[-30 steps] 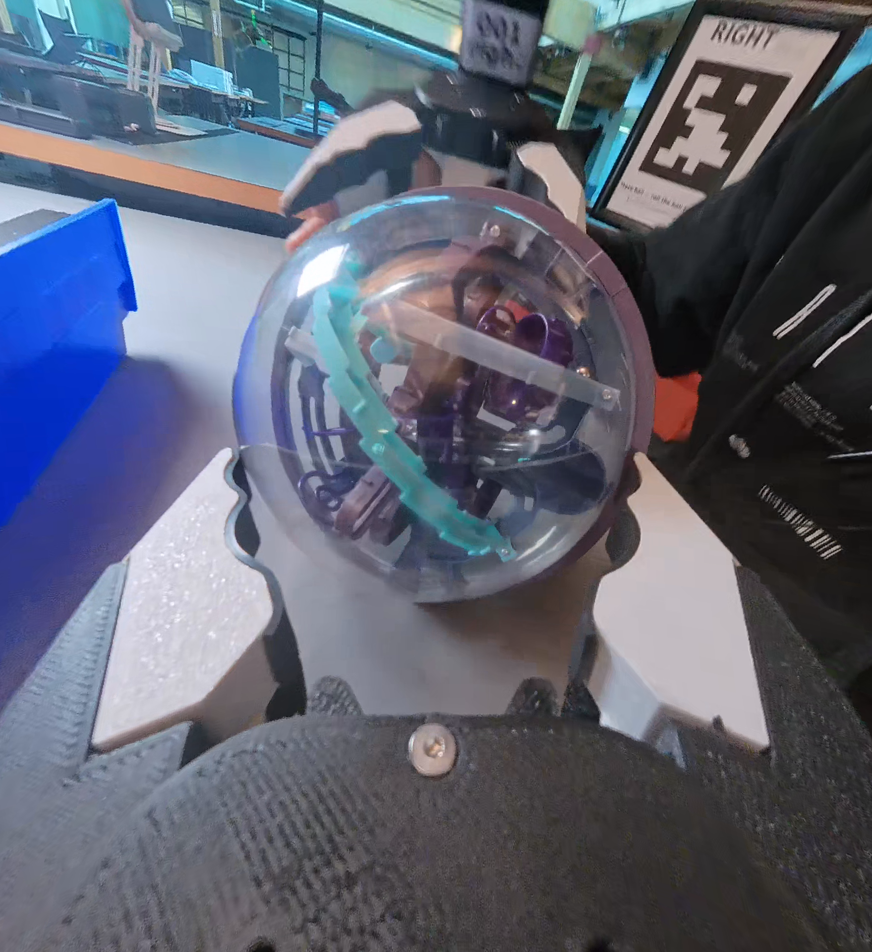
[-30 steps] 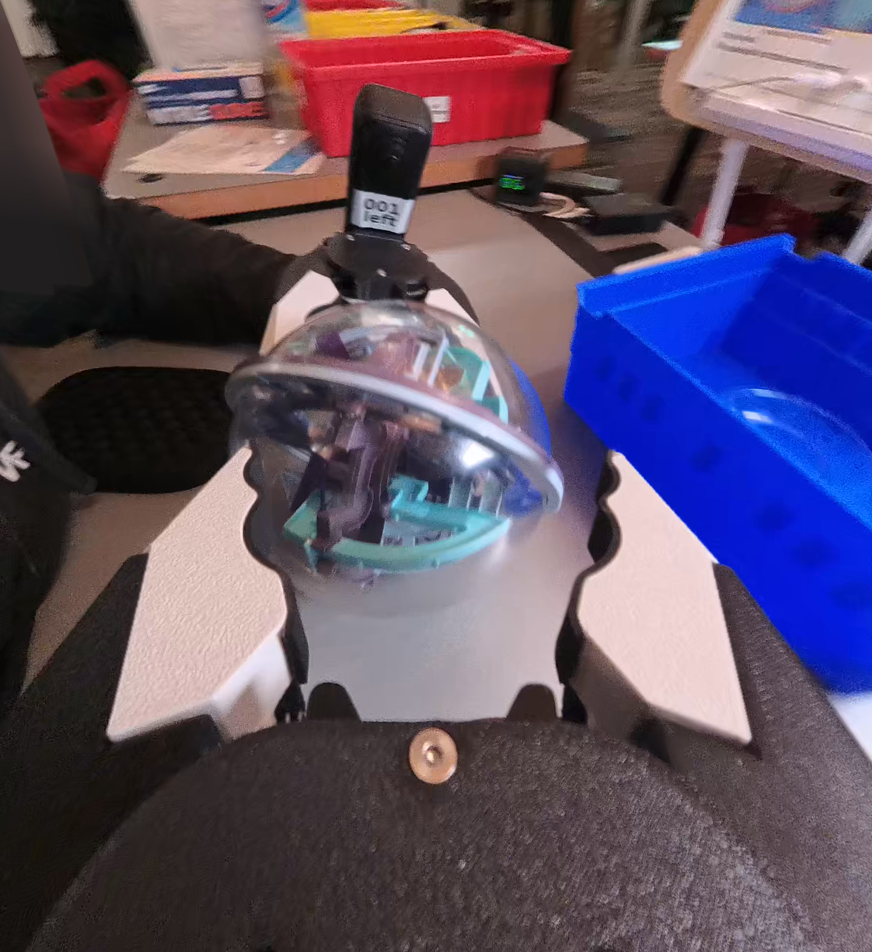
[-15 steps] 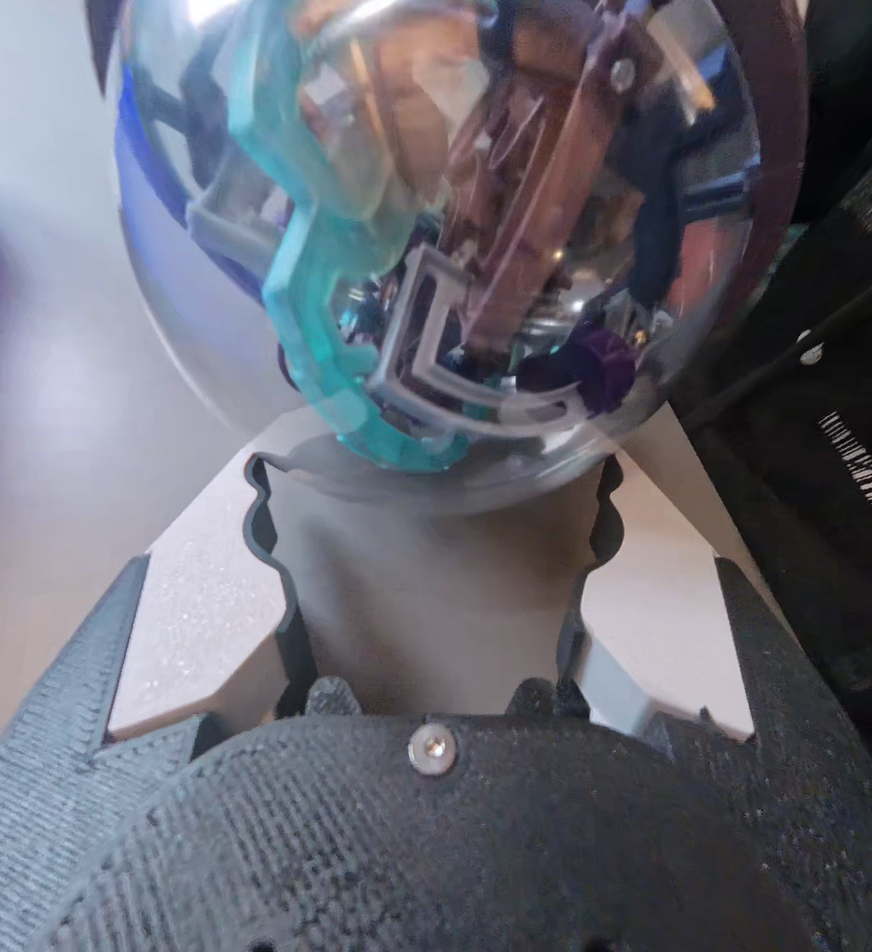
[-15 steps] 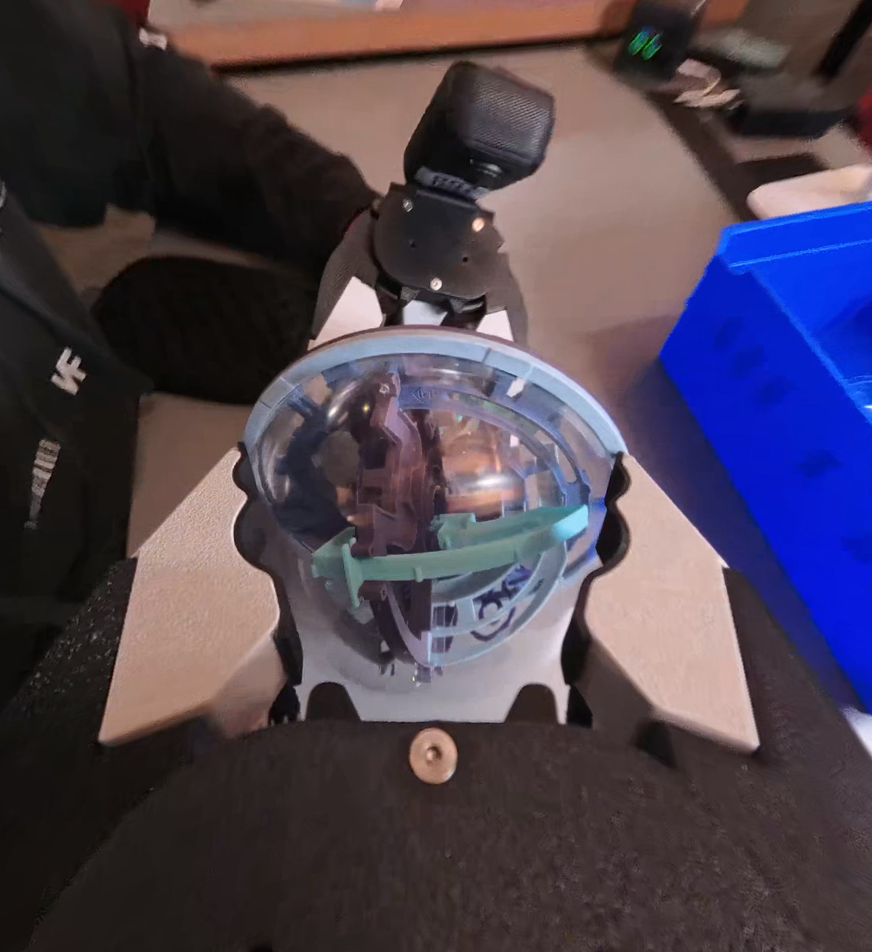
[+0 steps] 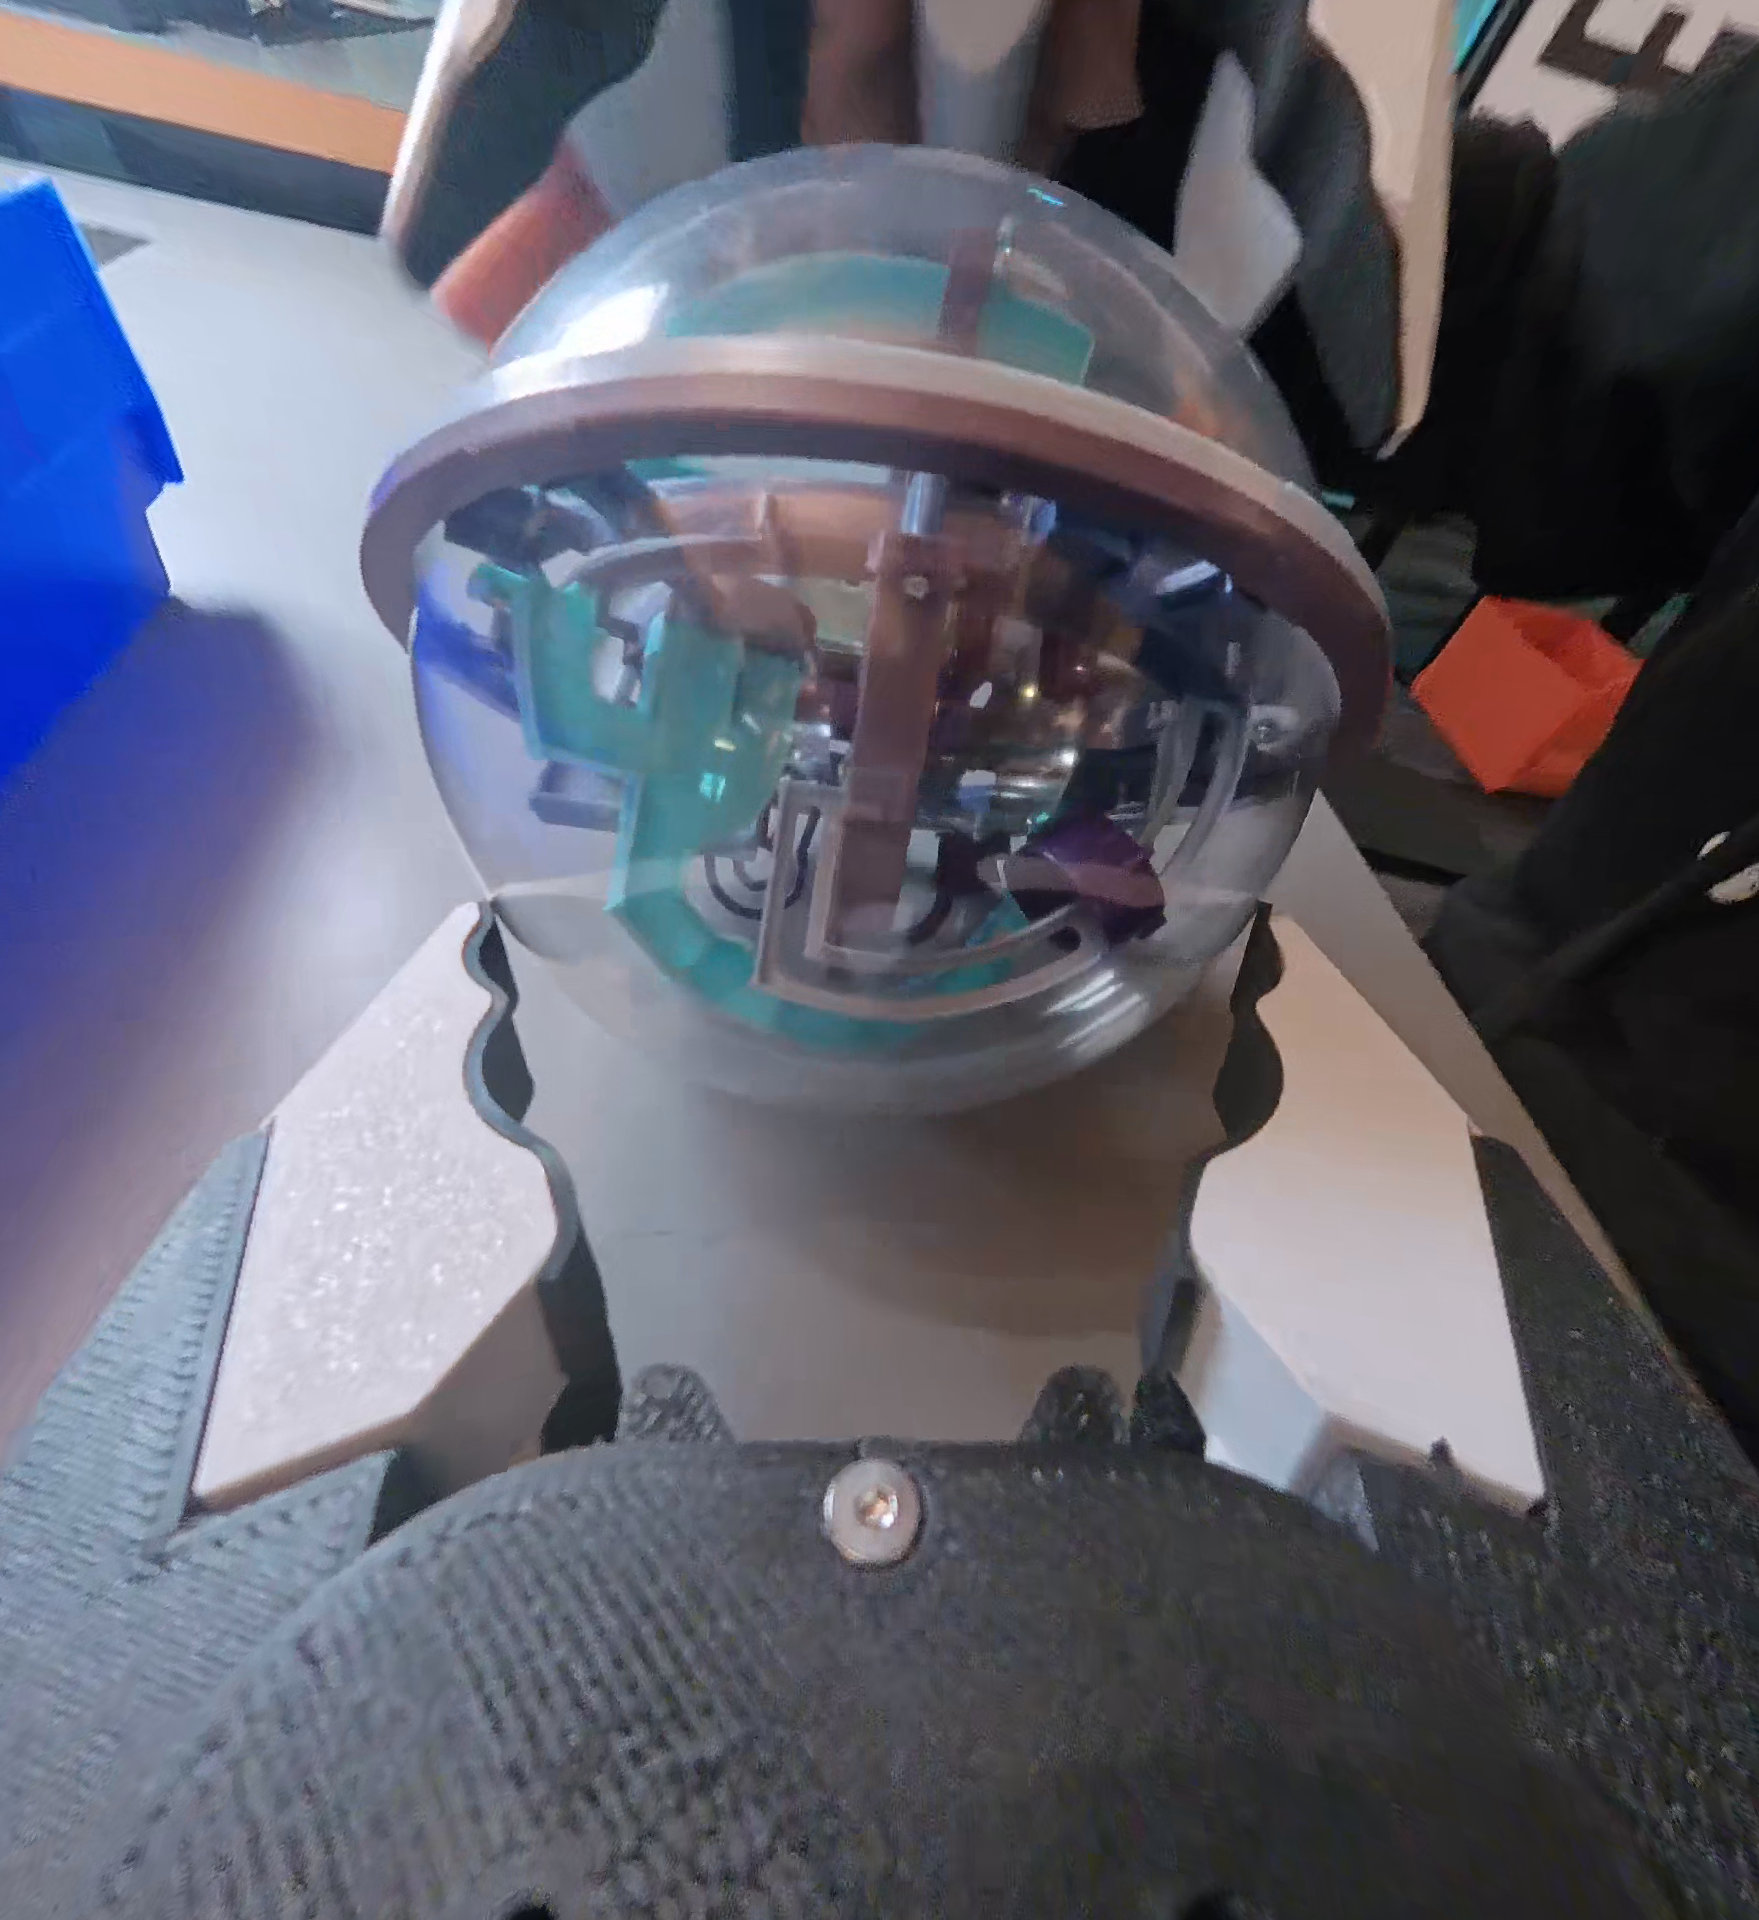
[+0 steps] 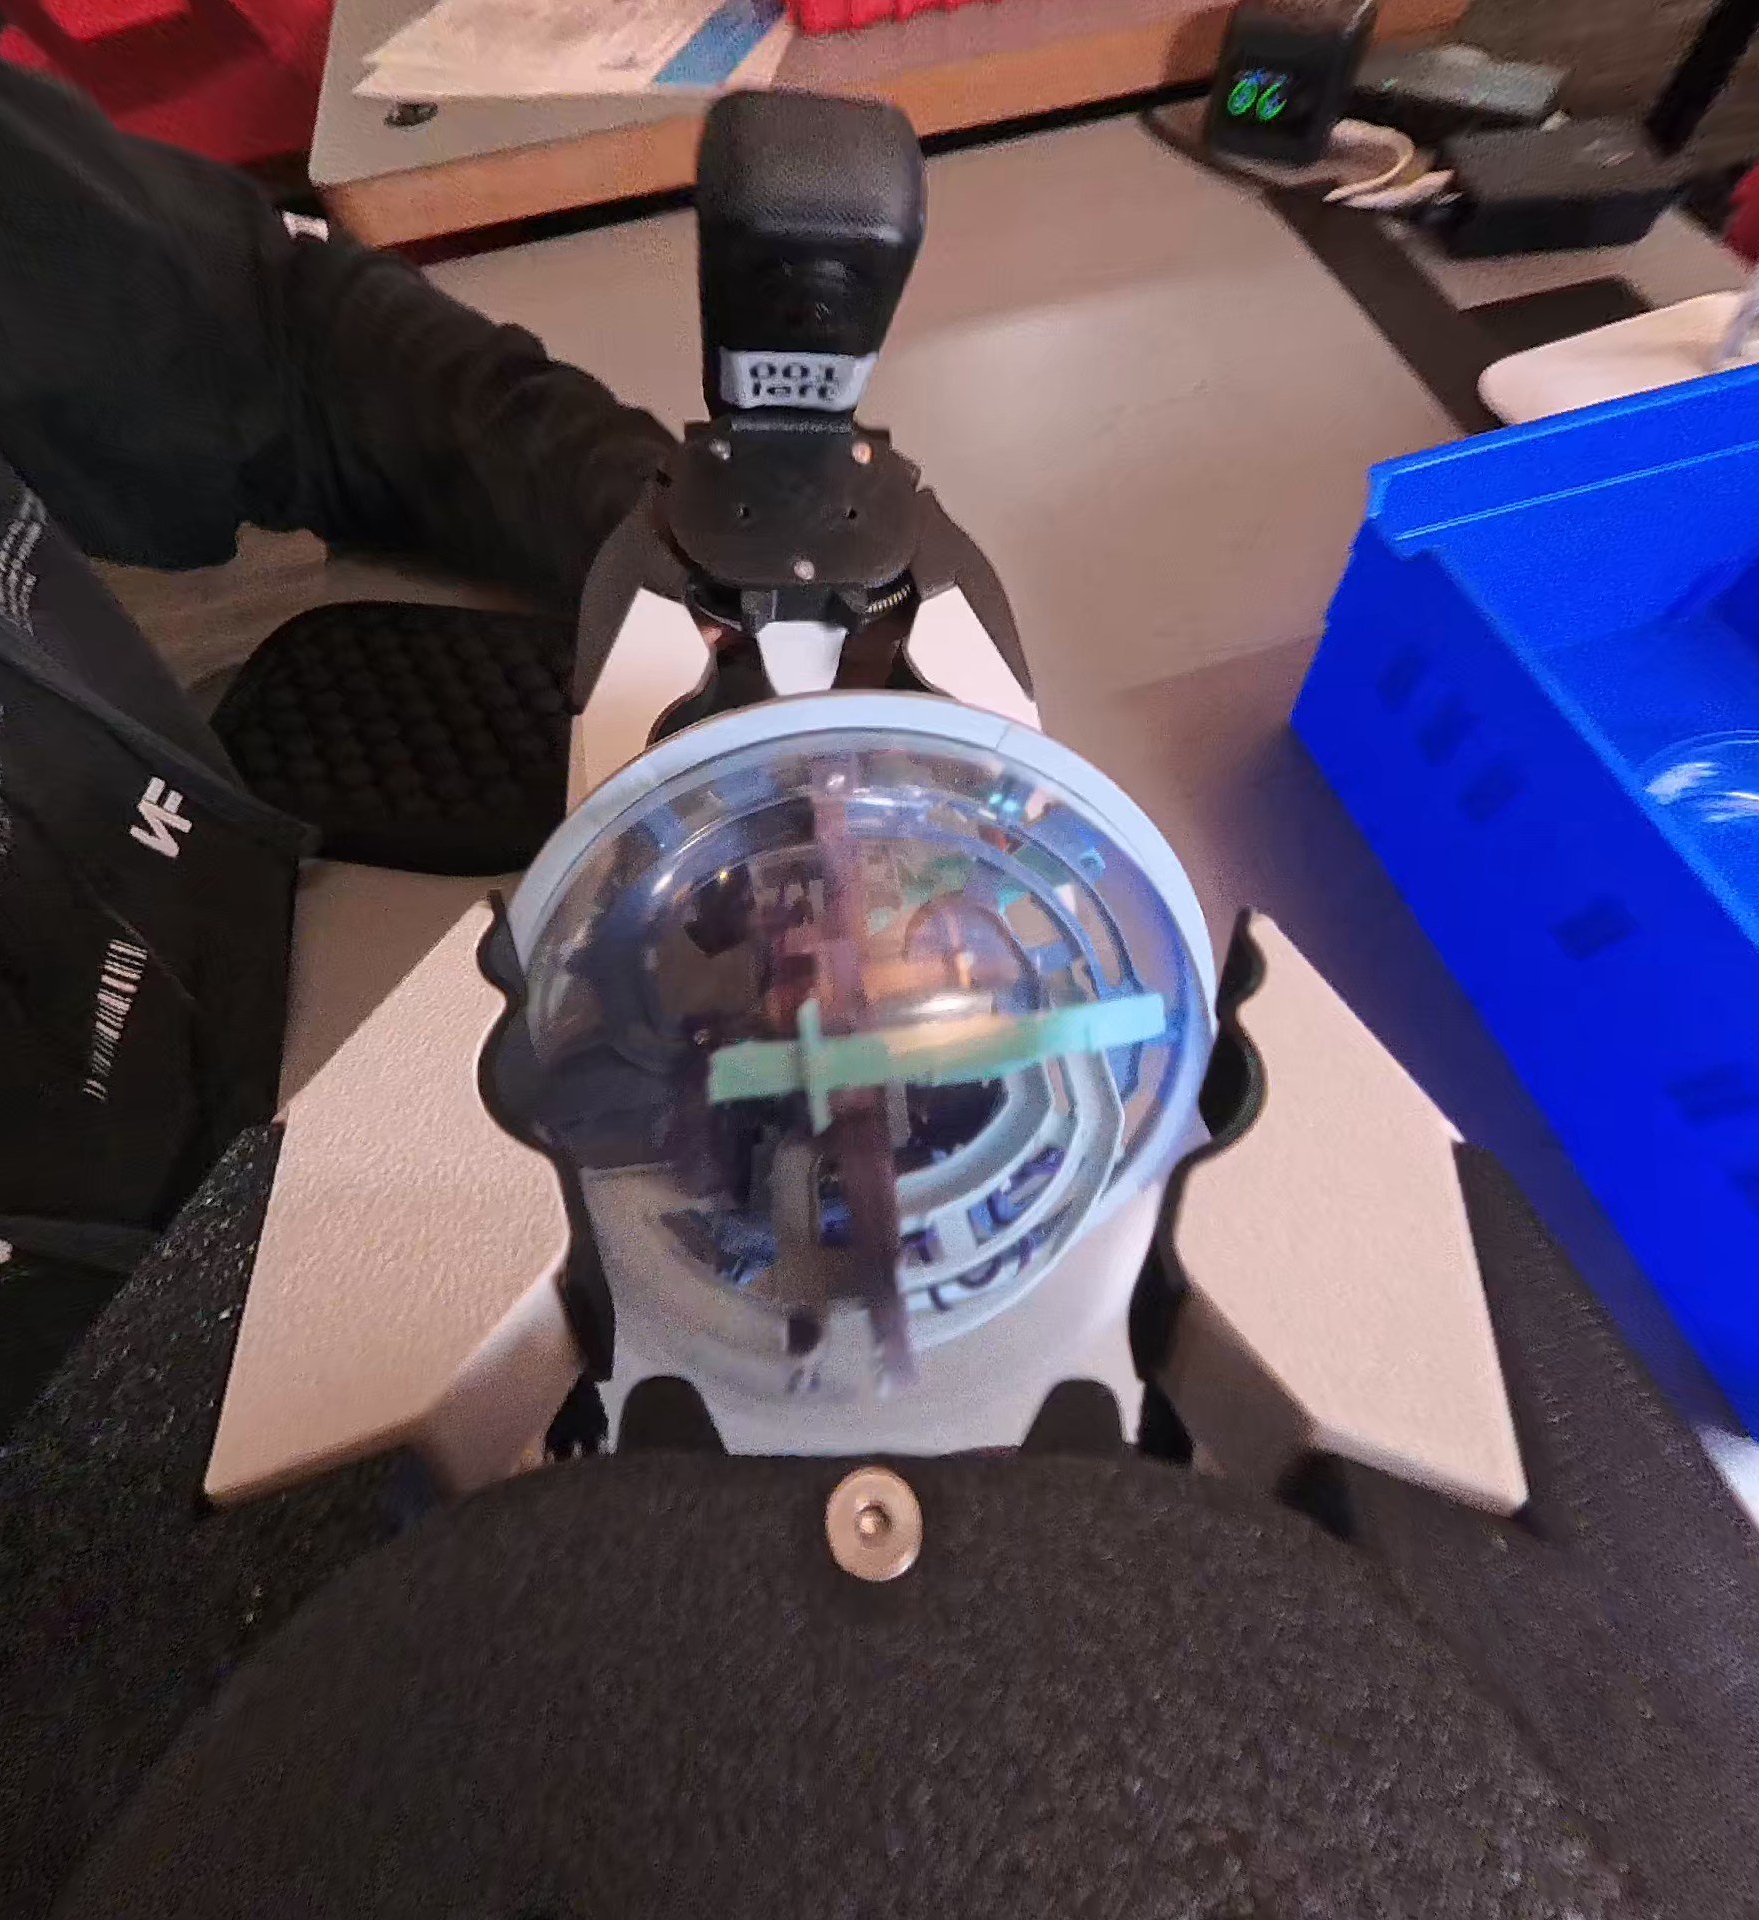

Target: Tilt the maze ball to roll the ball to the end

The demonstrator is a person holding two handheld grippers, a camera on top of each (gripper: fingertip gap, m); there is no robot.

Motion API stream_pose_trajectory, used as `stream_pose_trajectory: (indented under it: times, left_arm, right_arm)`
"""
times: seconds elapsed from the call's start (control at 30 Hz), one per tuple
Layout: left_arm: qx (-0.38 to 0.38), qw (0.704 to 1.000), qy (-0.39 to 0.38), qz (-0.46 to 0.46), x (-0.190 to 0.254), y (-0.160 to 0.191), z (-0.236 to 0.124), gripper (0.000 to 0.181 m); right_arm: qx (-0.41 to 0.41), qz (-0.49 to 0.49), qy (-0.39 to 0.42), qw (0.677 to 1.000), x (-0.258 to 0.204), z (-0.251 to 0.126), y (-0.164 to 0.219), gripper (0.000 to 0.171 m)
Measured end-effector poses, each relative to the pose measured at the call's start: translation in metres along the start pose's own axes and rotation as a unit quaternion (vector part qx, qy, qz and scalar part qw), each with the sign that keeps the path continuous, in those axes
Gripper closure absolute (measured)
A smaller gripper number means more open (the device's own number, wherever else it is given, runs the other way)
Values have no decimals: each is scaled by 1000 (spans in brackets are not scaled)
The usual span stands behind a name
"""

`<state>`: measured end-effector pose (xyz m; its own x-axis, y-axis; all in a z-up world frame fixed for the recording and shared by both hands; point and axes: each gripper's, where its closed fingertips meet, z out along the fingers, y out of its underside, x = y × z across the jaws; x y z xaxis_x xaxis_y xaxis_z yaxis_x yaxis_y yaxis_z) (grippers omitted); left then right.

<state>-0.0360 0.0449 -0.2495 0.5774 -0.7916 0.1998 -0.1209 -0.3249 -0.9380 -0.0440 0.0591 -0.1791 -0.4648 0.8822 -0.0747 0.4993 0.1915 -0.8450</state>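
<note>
Because tilting needs two opposed holds, the maze ball [image 6: 859, 1039] sat clamped in the right gripper [image 6: 859, 1049], left gripper [image 5: 870, 935] gripping from 12 o'clock, above the surface [image 6: 1114, 395].

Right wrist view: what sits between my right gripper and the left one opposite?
Only the maze ball, cradled between the right gripper's fingers, with the left gripper right behind it in the right wrist view.

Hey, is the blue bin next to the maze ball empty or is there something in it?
Not empty. The right wrist view shows a clear, rounded object lying inside the blue bin; what it is cannot be told.
</note>
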Motion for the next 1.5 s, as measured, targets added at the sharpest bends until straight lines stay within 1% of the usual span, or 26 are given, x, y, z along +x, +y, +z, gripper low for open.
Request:
stream_pose_trajectory:
  times: [0.07, 0.17, 0.23, 0.3, 0.4, 0.43, 0.47, 0.53, 0.63, 0.73, 0.77, 0.83, 0.9, 1.0, 1.1, 1.17, 1.23, 1.3, 1.37, 1.5]
  left_arm:
    - [5, 999, 3, -35, -3, 1, -1, 46]
    - [17, 997, 8, -79, -8, -1, -2, 50]
    - [19, 994, 16, -109, -10, -1, -1, 52]
    - [18, 989, 25, -141, -9, 0, 1, 54]
    - [11, 983, 38, -181, -5, 3, 5, 59]
    - [1, 981, 45, -187, -2, 6, 6, 62]
    - [-15, 982, 54, -180, 1, 11, 7, 64]
    - [-34, 987, 57, -149, 3, 14, 4, 55]
    - [9, 998, -2, -65, -17, -6, -13, 41]
    - [29, 997, -48, 60, -26, -24, -24, 39]
    - [28, 994, -51, 90, -24, -27, -24, 40]
    - [20, 991, -61, 119, -24, -26, -21, 45]
    - [15, 991, -74, 108, -29, -19, -20, 41]
    - [20, 996, -63, 56, -32, -8, -24, 44]
    - [29, 998, -56, 15, -34, -4, -26, 47]
    - [33, 998, -50, -15, -36, -6, -25, 48]
    - [41, 997, -39, -52, -37, -9, -22, 50]
    - [40, 995, -38, -86, -38, -13, -18, 51]
    - [39, 994, -55, -88, -39, -18, -18, 51]
    - [44, 993, -102, -41, -38, -30, -23, 51]
  right_arm:
    - [16, -5, 36, 999, 3, -16, 4, 40]
    - [8, -19, 97, 995, 4, -31, 36, 37]
    - [8, -13, 123, 992, 2, -31, 60, 34]
    - [25, 4, 139, 990, -1, -25, 74, 32]
    - [36, -1, 185, 982, 3, -15, 83, 30]
    - [33, -11, 200, 979, 7, -14, 84, 32]
    - [32, -19, 201, 979, 8, -13, 83, 30]
    - [24, -26, 181, 983, 9, -13, 81, 33]
    - [2, -49, 144, 988, 11, -14, 76, 39]
    - [-14, -59, 102, 993, 15, -12, 68, 42]
    - [-18, -61, 89, 994, 16, -11, 65, 43]
    - [-23, -63, 68, 995, 19, -7, 56, 44]
    - [-15, -63, 62, 996, 21, -3, 46, 44]
    - [32, -46, 72, 996, 21, -2, 34, 45]
    - [59, -32, 108, 992, 27, -11, 41, 40]
    - [72, -12, 121, 990, 29, -14, 50, 40]
    - [73, -6, 130, 989, 30, -11, 55, 44]
    - [72, 3, 133, 988, 30, -4, 57, 40]
    - [73, 19, 128, 989, 33, -2, 61, 39]
    - [84, 44, 102, 990, 32, 5, 72, 39]
